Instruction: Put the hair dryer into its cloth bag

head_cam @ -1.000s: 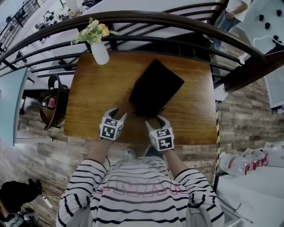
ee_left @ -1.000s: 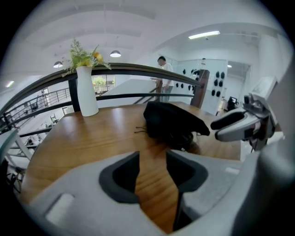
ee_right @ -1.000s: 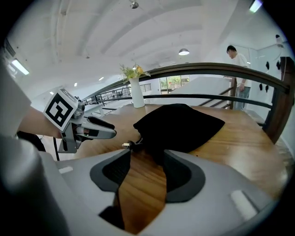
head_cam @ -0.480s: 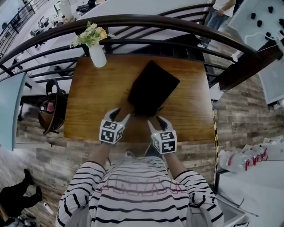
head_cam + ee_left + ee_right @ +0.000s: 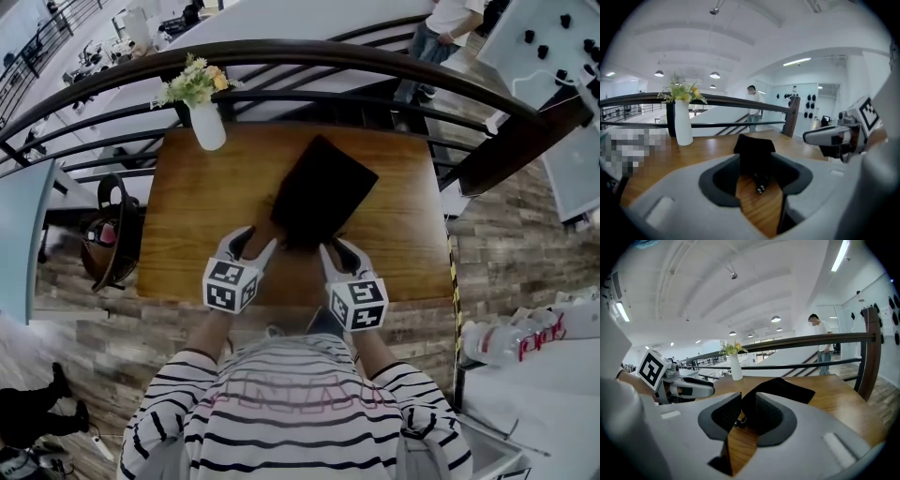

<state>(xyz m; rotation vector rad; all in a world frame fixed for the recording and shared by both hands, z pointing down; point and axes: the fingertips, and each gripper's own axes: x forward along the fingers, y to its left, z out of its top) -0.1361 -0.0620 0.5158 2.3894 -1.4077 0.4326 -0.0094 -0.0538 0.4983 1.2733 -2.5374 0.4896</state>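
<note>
A black cloth bag (image 5: 323, 192) lies flat and slantwise on the wooden table (image 5: 197, 216). No hair dryer shows in any view. My left gripper (image 5: 255, 246) hangs above the bag's near left corner, its jaws apart; the bag (image 5: 754, 147) and a drawstring end (image 5: 761, 187) show through the gap, beyond the tips. My right gripper (image 5: 335, 251) hovers by the near right edge. Its jaws have just been closing and stand narrower, with the bag (image 5: 787, 390) seen past them and nothing pressed between the pads.
A white vase of flowers (image 5: 206, 122) stands at the table's far left corner. A dark curved railing (image 5: 309, 52) runs behind the table. A person (image 5: 441, 28) stands beyond it. A chair with a bag (image 5: 112, 225) sits left of the table.
Both grippers have risen from the table toward the head camera and look larger. The right jaws have narrowed. The black bag lies where it was.
</note>
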